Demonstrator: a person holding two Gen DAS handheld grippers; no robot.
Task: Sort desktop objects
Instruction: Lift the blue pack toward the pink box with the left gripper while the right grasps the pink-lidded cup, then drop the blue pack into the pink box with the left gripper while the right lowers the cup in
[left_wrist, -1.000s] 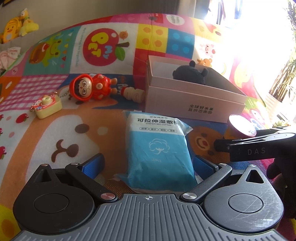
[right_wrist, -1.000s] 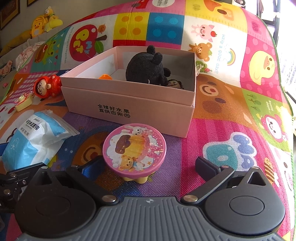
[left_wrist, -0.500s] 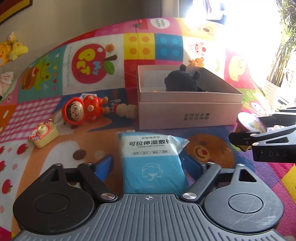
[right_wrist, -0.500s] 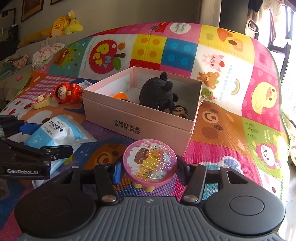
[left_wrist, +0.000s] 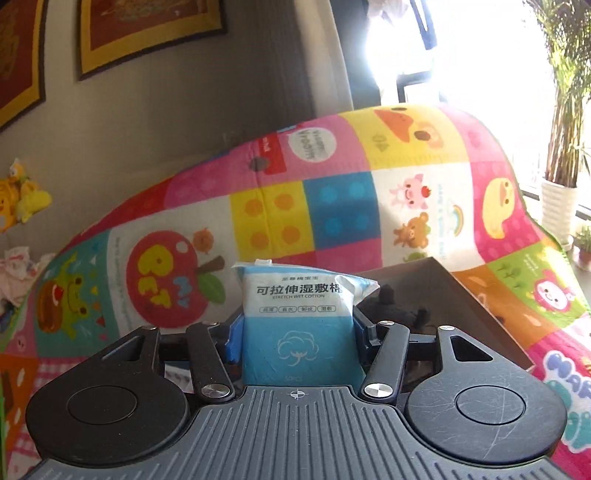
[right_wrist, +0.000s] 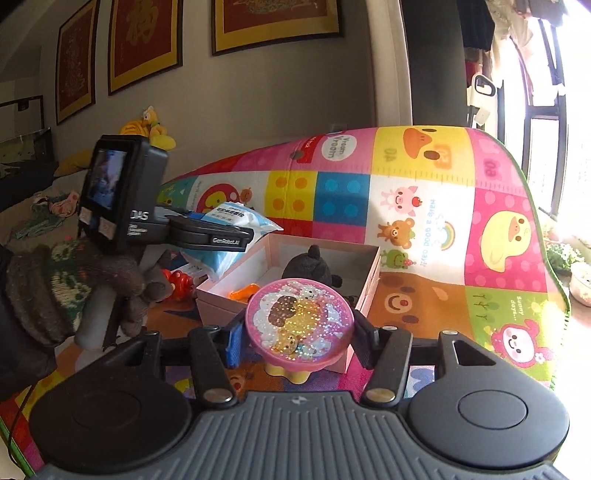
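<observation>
The left gripper, whose jaws have just been closing, clamps a blue wet-cotton pack upright between its pads, above the pink box's left edge. The right gripper is narrowed onto a pink glitter-topped round toy, held at the box's near wall over the colourful play mat.
</observation>
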